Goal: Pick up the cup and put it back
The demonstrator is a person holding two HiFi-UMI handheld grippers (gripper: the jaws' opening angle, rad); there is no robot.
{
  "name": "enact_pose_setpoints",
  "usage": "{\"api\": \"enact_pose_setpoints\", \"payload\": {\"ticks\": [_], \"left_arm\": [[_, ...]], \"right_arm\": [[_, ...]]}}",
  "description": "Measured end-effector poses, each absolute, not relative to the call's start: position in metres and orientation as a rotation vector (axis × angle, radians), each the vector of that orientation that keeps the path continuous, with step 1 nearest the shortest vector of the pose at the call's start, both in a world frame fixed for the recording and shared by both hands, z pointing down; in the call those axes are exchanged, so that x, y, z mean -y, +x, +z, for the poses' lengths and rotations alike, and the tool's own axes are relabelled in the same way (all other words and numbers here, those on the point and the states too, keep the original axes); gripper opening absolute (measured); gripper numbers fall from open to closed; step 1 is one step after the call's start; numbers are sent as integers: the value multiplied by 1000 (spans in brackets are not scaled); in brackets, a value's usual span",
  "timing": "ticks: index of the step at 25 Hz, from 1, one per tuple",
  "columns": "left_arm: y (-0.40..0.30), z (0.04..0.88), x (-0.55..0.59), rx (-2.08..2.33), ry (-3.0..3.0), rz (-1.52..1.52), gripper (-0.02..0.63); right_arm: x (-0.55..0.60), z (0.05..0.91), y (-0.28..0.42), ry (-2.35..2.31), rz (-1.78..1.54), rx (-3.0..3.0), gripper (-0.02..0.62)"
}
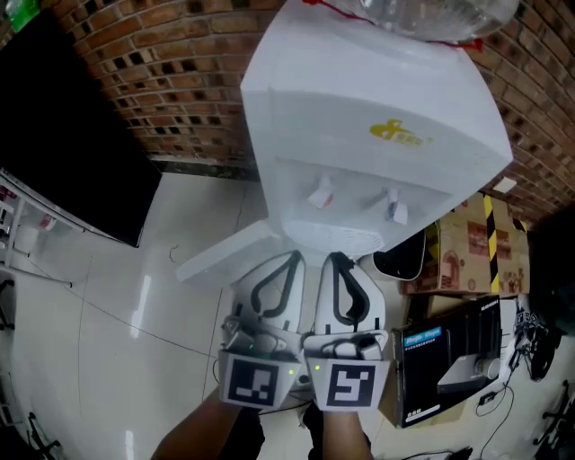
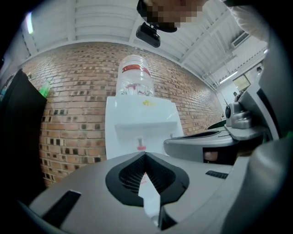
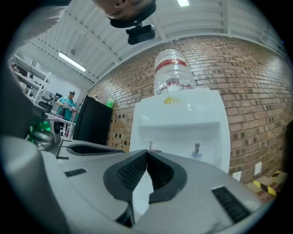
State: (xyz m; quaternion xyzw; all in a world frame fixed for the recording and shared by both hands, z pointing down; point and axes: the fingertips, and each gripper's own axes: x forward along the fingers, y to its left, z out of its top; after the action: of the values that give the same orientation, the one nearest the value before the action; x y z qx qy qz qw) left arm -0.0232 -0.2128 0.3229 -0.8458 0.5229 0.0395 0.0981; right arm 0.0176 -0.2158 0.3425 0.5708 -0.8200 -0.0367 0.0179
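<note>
No cup shows in any view. A white water dispenser (image 1: pixel 377 117) with a bottle (image 1: pixel 431 18) on top stands against the brick wall; it has a red tap (image 1: pixel 320 194) and a blue tap (image 1: pixel 395 209). My left gripper (image 1: pixel 296 257) and right gripper (image 1: pixel 334 259) are held side by side just in front of its drip tray (image 1: pixel 334 236), both pointing at it. The left gripper (image 2: pixel 145 155) is shut with its tips touching and nothing between them. The right gripper (image 3: pixel 147 152) is shut and empty too. In both gripper views the dispenser (image 2: pixel 141 119) (image 3: pixel 181 123) stands straight ahead.
A white door panel (image 1: pixel 225 252) juts out low on the dispenser's left. A tall black cabinet (image 1: pixel 63 135) stands at the left. Cardboard boxes (image 1: pixel 467 252), a black box (image 1: pixel 445 359) and cables lie at the right. A person (image 3: pixel 68 103) stands far off.
</note>
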Motion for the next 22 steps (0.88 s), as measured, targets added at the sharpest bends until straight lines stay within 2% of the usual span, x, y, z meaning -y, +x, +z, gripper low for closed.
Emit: {"api": "enact_pose_setpoints", "payload": {"ticks": [18, 22], "left_arm": [[-24, 76, 180, -1526, -2519, 42, 0], [-21, 33, 175, -1558, -2539, 146, 0]], "right_arm": [[185, 86, 16, 1724, -111, 2569, 5], [179, 46, 30, 1725, -77, 2579, 5]]}}
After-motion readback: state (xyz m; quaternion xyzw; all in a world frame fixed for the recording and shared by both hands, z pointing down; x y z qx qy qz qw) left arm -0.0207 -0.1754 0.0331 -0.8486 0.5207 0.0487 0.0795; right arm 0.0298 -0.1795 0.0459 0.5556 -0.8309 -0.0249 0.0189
